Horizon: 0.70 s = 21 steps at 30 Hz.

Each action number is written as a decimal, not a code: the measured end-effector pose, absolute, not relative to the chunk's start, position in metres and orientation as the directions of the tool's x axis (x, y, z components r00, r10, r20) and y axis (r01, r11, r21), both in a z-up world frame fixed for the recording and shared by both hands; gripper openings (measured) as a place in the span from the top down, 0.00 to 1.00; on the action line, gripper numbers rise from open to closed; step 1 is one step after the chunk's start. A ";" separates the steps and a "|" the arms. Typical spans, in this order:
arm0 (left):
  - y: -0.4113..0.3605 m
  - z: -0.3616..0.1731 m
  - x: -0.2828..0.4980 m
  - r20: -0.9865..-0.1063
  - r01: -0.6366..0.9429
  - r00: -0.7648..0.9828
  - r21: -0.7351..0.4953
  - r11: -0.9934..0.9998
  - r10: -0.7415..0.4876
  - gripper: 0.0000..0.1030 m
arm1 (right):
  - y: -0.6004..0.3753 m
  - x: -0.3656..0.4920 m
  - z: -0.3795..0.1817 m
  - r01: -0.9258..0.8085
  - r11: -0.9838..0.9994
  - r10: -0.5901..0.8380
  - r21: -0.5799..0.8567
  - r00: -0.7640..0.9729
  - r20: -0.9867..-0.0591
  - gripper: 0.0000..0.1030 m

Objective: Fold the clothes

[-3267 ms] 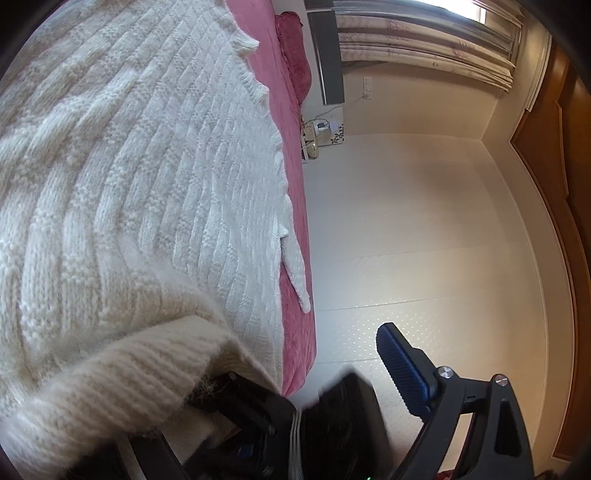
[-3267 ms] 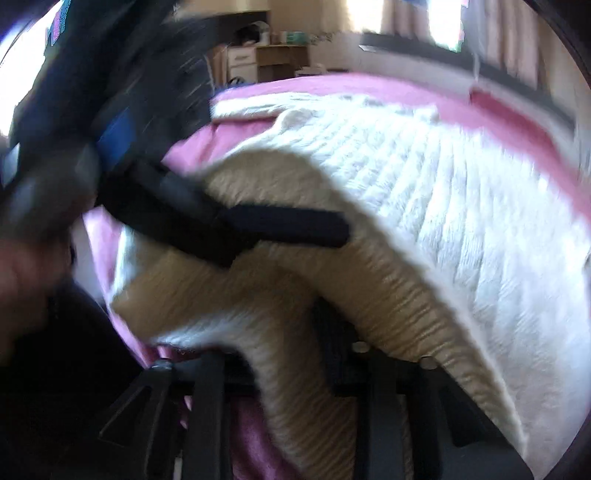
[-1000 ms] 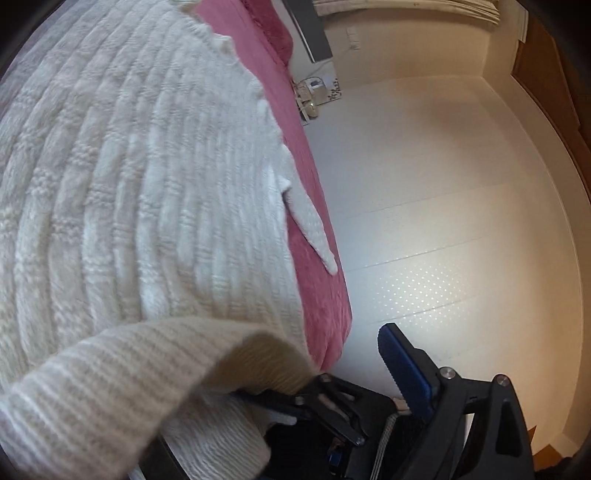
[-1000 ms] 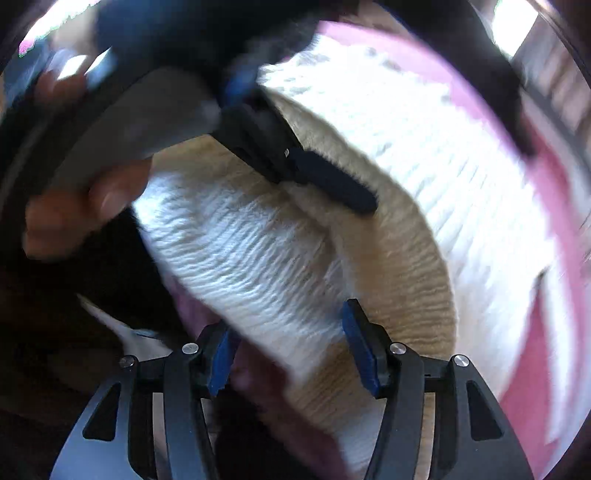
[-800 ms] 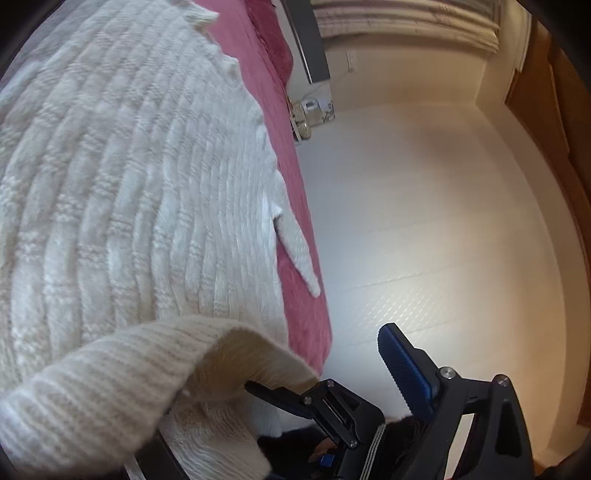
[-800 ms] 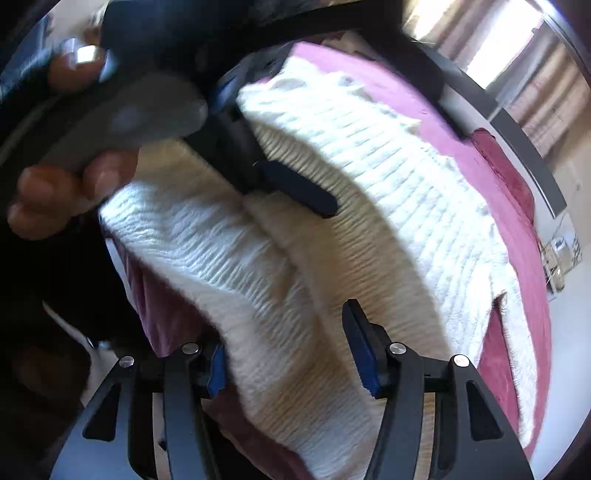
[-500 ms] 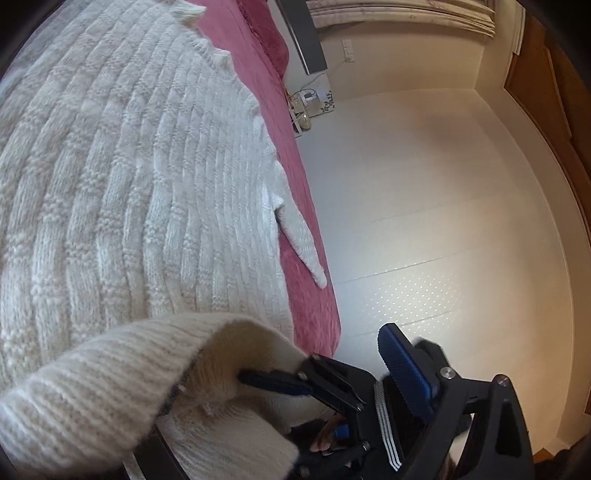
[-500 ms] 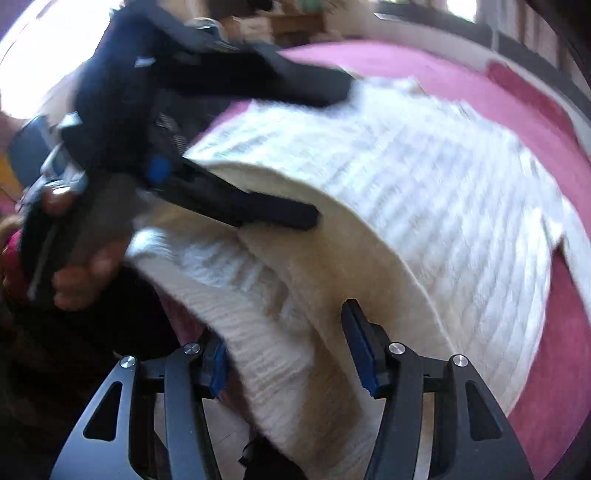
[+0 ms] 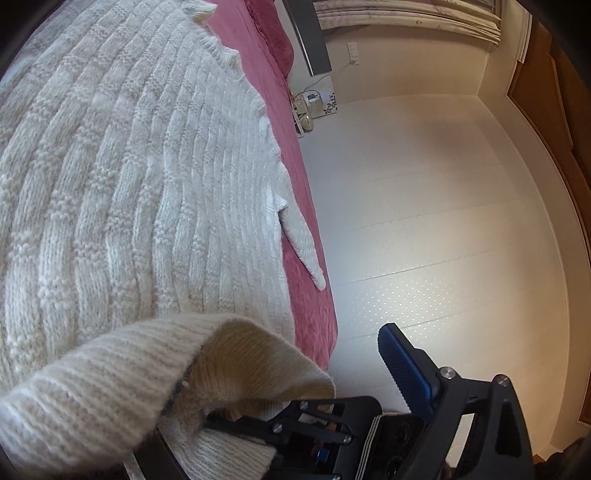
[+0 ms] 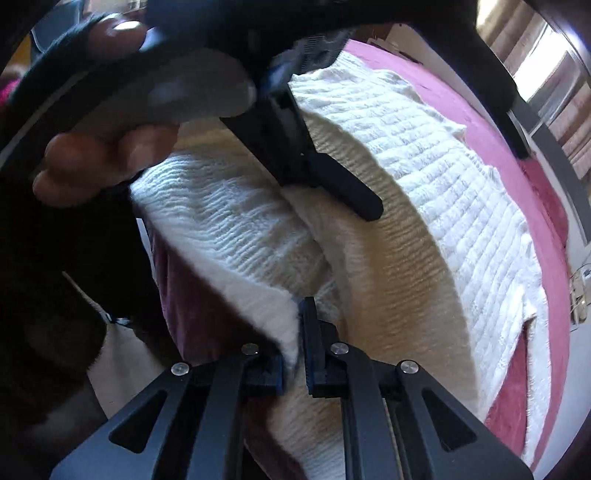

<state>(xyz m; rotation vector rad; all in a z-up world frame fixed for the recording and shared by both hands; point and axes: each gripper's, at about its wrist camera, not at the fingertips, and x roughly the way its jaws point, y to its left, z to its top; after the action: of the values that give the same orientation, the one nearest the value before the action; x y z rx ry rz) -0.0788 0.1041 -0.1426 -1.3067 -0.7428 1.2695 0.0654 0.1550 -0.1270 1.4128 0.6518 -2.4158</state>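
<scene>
A cream knit sweater (image 9: 140, 177) lies spread on a bed with a magenta cover (image 9: 306, 317). It also shows in the right wrist view (image 10: 443, 206). My left gripper (image 9: 291, 373) is open: its right blue-padded finger (image 9: 402, 369) stands free over the floor, and its left finger is under the lifted ribbed hem (image 9: 155, 369). My right gripper (image 10: 295, 332) is shut on the hem's edge (image 10: 258, 295) at the bed's corner. The left gripper (image 10: 332, 177) and the hand holding it fill the top of the right wrist view.
Pale floor (image 9: 443, 221) lies to the right of the bed. A wooden door (image 9: 561, 110) stands at far right. Curtains (image 9: 406, 18) hang at the back wall, with a small white device and cables (image 9: 314, 103) on the floor below.
My right gripper has closed from open onto the hem's edge. My left gripper has stayed under the lifted hem and shifted little.
</scene>
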 end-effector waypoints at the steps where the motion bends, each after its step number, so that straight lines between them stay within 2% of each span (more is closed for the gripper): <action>1: 0.105 -0.143 -0.079 -0.244 -0.246 0.225 -0.951 -0.187 0.943 0.05 | 0.142 0.038 -0.122 0.444 -0.865 -0.012 -0.233 -0.483 -0.875 0.87; 3: 0.105 -0.143 -0.080 -0.242 -0.245 0.227 -0.952 -0.185 0.943 0.05 | 0.150 0.035 -0.122 0.443 -0.878 -0.044 -0.182 -0.453 -0.890 0.87; 6: 0.106 -0.139 -0.078 -0.257 -0.264 0.229 -0.945 -0.194 0.939 0.06 | 0.171 0.022 -0.122 0.411 -0.912 -0.164 -0.015 -0.396 -0.903 0.88; 8: 0.106 -0.137 -0.077 -0.267 -0.277 0.231 -0.940 -0.200 0.936 0.06 | 0.186 0.012 -0.124 0.376 -0.918 -0.268 0.129 -0.347 -0.899 0.94; 9: 0.106 -0.136 -0.077 -0.272 -0.283 0.231 -0.937 -0.203 0.934 0.05 | 0.201 0.004 -0.127 0.332 -0.901 -0.384 0.280 -0.307 -0.871 0.96; 12: 0.106 -0.132 -0.076 -0.287 -0.302 0.233 -0.930 -0.211 0.929 0.05 | 0.216 -0.007 -0.135 0.283 -0.790 -0.603 0.544 -0.202 -0.772 0.97; 15: 0.106 -0.129 -0.074 -0.301 -0.321 0.234 -0.922 -0.219 0.924 0.05 | 0.201 -0.004 -0.149 0.279 -0.717 -0.678 0.639 -0.062 -0.733 0.97; 18: 0.107 -0.125 -0.073 -0.316 -0.339 0.236 -0.913 -0.227 0.919 0.05 | 0.209 -0.003 -0.151 0.256 -0.699 -0.703 0.667 -0.080 -0.706 0.97; 21: 0.110 -0.124 -0.069 -0.342 -0.368 0.249 -0.899 -0.239 0.906 0.05 | 0.208 -0.001 -0.151 0.252 -0.735 -0.667 0.630 -0.097 -0.739 0.96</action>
<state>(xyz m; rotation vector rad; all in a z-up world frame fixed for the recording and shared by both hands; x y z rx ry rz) -0.0690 0.1100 -0.1237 -1.2951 -0.5742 1.3208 -0.0008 0.2078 -0.1510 1.5544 -0.4608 -1.8919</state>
